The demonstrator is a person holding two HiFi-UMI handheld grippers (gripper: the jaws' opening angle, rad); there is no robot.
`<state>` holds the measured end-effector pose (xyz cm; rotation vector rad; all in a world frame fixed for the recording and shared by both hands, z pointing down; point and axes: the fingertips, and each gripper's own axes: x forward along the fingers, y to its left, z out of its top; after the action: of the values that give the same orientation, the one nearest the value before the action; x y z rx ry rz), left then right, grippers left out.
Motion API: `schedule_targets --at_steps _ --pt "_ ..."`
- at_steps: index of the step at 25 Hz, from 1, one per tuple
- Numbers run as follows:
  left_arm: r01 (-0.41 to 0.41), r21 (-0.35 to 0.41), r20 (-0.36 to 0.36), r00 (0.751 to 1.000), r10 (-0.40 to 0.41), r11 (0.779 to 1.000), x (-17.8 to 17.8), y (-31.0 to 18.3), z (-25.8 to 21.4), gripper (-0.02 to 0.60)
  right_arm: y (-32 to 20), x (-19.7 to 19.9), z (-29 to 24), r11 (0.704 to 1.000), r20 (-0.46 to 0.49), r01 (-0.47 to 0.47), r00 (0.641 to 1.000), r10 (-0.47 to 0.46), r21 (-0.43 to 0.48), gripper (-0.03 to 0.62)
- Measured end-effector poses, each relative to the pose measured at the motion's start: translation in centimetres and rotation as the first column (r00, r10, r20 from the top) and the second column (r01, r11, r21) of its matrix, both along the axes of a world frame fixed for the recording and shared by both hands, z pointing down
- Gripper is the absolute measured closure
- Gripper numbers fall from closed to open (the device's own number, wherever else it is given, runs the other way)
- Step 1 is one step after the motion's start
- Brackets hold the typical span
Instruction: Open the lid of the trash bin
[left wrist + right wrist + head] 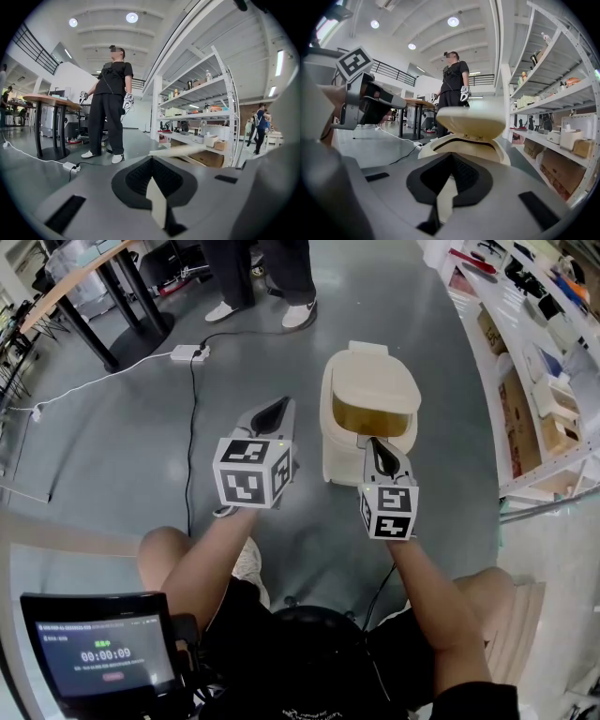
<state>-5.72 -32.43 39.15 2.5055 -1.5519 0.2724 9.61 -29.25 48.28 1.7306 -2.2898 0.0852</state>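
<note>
Grey floor (112, 456), bin lid (476, 121) up, shelf (544, 381) rt

Grey floor (112, 451), cream trash bin (343, 461), power strip (189, 353), black cable (191, 427)

Trash bin (368, 432) on floor (112, 446), lid (367, 351) up at far side. Right gripper (375, 446) just before bin, left gripper (277, 411) left of it. Shelves (525, 352) right; person (258, 277) behind.
</note>
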Motion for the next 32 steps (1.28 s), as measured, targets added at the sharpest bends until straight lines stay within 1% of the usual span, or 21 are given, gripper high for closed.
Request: schedule_targets --at_steps 4,17,27,32 --pt "0.000 0.002 0.001 1.000 0.000 1.000 -0.10 0.05 0.05 0.583 -0.04 -0.09 0.06 1.000 0.019 0.002 1.000 -0.002 -0.001 0.589" --pt "-0.003 0.002 0.008 1.000 0.003 1.000 -0.02 0.11 0.14 0.582 0.00 -0.21 0.04 1.000 0.011 0.002 1.000 -0.002 0.006 0.589" --pt "-0.004 0.006 0.008 1.000 0.004 1.000 0.09 0.11 -0.01 0.583 -0.09 -0.06 -0.01 1.000 0.022 0.005 1.000 -0.005 -0.002 0.589" --pt "-0.010 0.002 0.006 1.000 0.010 1.000 0.25 0.15 0.01 0.583 -0.06 -0.06 -0.03 1.000 0.033 0.005 0.999 -0.006 0.015 0.589"
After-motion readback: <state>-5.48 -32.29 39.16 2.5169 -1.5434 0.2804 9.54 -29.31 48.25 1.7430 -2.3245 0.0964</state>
